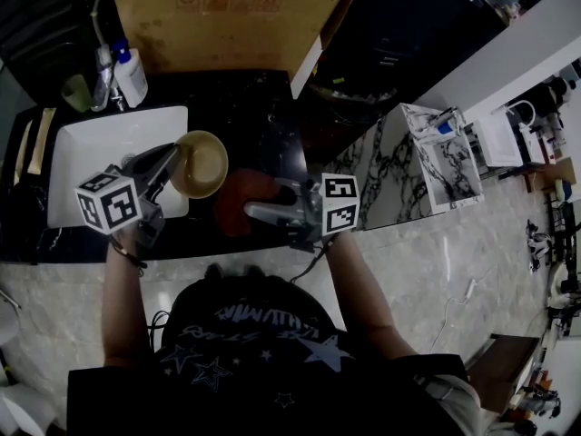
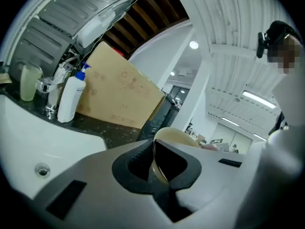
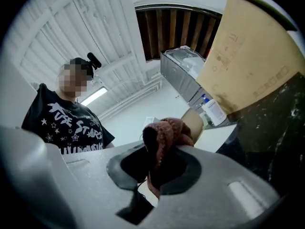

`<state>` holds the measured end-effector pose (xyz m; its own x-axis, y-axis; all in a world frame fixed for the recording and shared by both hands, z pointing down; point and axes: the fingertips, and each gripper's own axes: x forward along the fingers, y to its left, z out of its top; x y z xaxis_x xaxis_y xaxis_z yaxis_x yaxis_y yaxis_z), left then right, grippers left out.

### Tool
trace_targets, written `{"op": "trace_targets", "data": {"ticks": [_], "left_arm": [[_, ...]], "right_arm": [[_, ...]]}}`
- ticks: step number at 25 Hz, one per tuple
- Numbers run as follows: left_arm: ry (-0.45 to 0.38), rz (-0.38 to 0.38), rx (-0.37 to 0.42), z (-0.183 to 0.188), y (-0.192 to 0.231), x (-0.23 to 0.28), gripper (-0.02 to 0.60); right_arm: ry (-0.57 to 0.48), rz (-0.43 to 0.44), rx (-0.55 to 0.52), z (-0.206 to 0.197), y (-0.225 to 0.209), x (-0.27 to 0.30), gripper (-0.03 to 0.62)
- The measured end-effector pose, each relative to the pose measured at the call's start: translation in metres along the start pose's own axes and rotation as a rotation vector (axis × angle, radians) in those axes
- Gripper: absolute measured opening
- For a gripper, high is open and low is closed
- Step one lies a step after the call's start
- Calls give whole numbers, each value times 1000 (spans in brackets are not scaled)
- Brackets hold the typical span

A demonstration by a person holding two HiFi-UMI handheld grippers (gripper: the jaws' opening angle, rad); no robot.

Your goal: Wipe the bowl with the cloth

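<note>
A tan bowl [image 1: 204, 163] hangs tilted over the right edge of the white sink [image 1: 100, 148]. My left gripper [image 1: 168, 169] is shut on its left rim. In the left gripper view the thin bowl rim [image 2: 157, 162] stands pinched between the dark pads, with the bowl's outer wall [image 2: 180, 136] rising behind them. My right gripper [image 1: 257, 211] is shut on a reddish-brown cloth [image 1: 238, 198], just right of the bowl above the dark counter. The right gripper view shows the bunched cloth [image 3: 164, 136] sticking up from the jaws, and the bowl [image 3: 195, 122] lies just beyond it.
A large cardboard box [image 1: 227, 16] stands behind the sink. A white bottle with a blue cap [image 1: 130, 75], a faucet [image 1: 104, 84] and a green cup [image 1: 77, 91] sit at the sink's back left corner. A marbled counter with a white tray [image 1: 445, 157] lies to the right.
</note>
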<state>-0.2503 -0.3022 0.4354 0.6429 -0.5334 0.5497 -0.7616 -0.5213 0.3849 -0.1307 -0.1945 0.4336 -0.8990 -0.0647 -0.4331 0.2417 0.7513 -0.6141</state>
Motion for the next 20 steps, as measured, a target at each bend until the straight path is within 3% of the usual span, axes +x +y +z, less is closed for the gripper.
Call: {"op": "trace_targets", "data": {"ticks": [6,12,20], "left_arm": [[114,142,-44,-25,27,11,21],[156,181,-92,-39,44,34,21],[261,167,-55,-61,51,54,21]], "right_arm": [[-77,-190,-32,14,-20,-23,48],[-137,-346,-36,15,-30,-46,48],[-191,-493,-29,5,-33,-54,48]]}}
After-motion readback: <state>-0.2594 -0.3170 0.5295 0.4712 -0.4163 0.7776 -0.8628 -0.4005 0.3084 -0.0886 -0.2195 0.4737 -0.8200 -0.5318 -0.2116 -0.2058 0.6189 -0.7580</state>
